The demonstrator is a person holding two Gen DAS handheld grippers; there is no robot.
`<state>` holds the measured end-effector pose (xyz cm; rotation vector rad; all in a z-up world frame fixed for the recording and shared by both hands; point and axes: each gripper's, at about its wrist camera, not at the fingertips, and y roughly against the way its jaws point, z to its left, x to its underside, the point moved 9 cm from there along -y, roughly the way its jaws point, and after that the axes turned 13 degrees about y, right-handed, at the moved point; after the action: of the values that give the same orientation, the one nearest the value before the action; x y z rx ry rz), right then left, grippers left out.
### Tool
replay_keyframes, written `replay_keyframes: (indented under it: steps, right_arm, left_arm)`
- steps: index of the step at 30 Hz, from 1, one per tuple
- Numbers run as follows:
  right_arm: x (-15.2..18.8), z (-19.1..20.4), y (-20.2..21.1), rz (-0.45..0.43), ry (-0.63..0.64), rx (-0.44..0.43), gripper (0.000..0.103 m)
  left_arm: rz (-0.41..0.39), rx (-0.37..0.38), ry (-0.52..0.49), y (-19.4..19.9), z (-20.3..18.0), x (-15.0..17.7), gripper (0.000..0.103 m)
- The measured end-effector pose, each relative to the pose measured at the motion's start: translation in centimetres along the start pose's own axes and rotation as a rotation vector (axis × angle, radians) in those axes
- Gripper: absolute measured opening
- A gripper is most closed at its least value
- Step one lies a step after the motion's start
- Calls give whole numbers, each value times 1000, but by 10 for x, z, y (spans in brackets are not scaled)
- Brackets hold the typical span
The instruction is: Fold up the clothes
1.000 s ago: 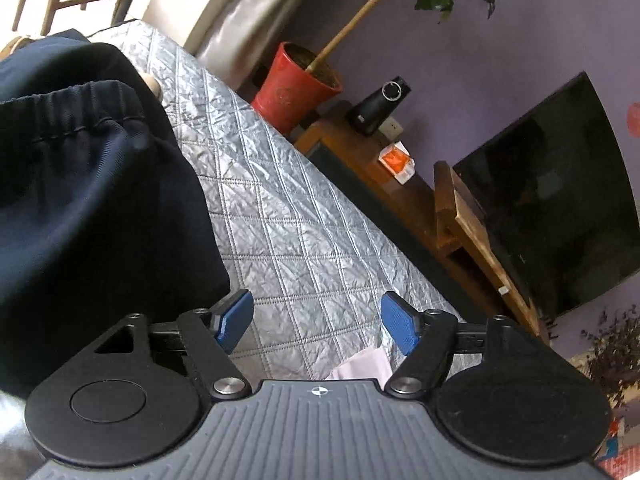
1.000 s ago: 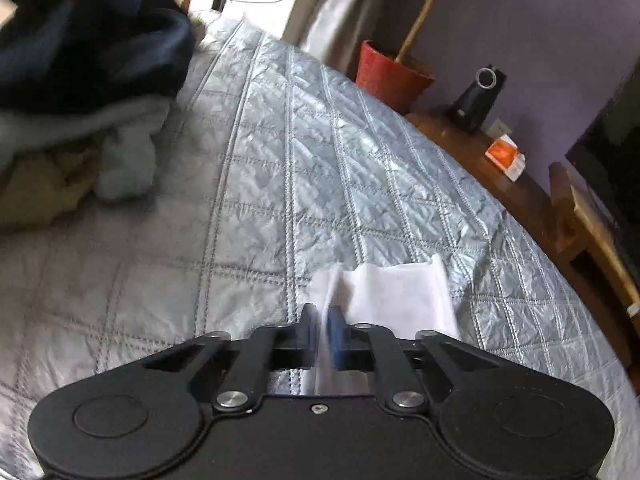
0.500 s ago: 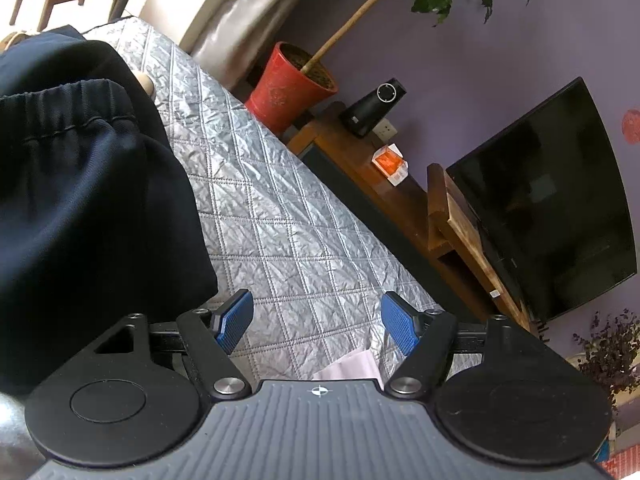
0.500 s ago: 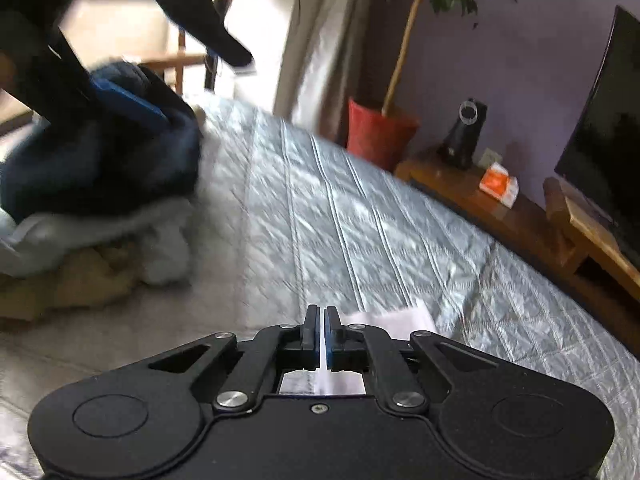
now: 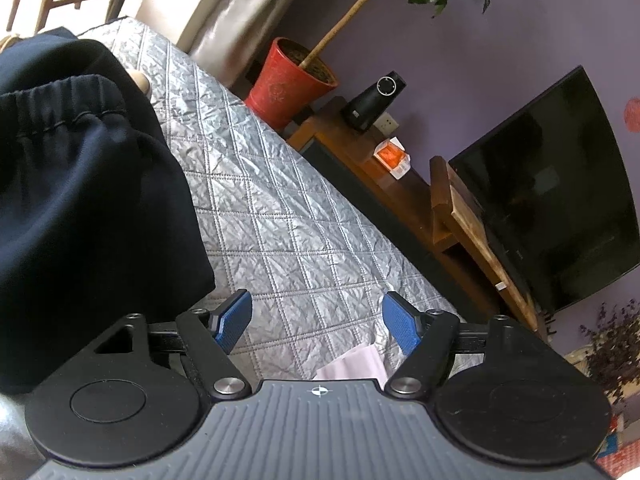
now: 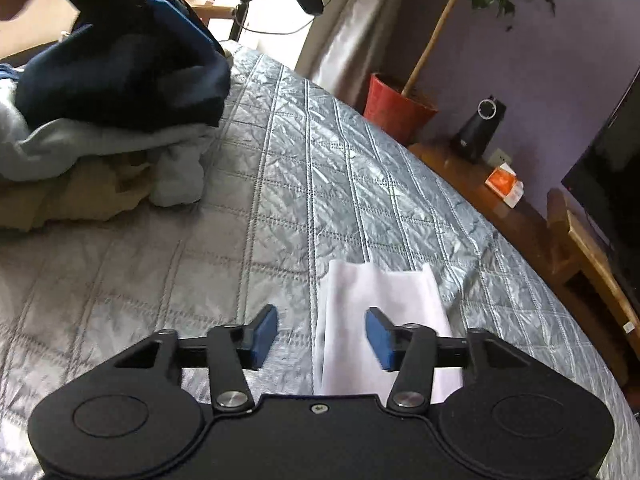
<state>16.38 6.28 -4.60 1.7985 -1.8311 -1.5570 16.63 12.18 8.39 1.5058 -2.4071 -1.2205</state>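
Quilted bed point(image 6: 304, 184) now bears the white cloth point(image 6: 380, 312), just freed as the right hand-held gripper point(image 6: 322, 334) opens part-way, empty; left hand-held gripper point(image 5: 316, 322) gapes wide, empty.

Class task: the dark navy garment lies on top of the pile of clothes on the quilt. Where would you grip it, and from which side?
Probably the elastic waistband of the navy garment: a thick gathered ridge on top, facing the left gripper. Come from above, open jaws across the band.

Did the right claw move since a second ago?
Yes. The right claw has just been opening and pulled back up off the white cloth; more of the silver quilt shows ahead of it.
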Motion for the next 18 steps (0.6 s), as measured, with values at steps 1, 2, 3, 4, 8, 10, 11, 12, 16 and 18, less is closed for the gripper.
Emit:
replay_keyframes:
  steps: [1, 2, 3, 4, 8, 10, 11, 12, 16, 18]
  right_arm:
    - [-2, -3, -4, 0, -13, -2, 50]
    - [-4, -9, -3, -18, -54, -4, 50]
    - [-5, -15, -2, -34, -99, -6, 50]
    - [-2, -25, 1, -44, -159, -4, 52]
    - [34, -51, 35, -41, -366, 37, 62]
    - [65, -58, 63, -36, -441, 103, 67]
    - [82, -59, 74, -33, -493, 123, 68]
    - [99, -61, 86, -29, -546, 144, 68]
    - [156, -57, 119, -36, -730, 178, 68]
    - [166, -55, 126, -81, -752, 182, 68]
  left_arm:
    - [9, -1, -8, -1, -1, 2, 80]
    - [20, -2, -17, -3, -1, 3, 81]
    - [31, -3, -30, -5, -2, 5, 81]
    - [38, -6, -43, -6, -3, 7, 81]
    - [64, -14, -105, -12, -9, 19, 82]
    - [85, -16, -163, -17, -16, 29, 82]
    - [94, -19, -204, -19, -20, 37, 82]
    - [103, -20, -243, -22, -25, 44, 82]
    - [184, 11, -400, -35, -45, 91, 82]
    - [223, 31, -491, -42, -56, 119, 82]
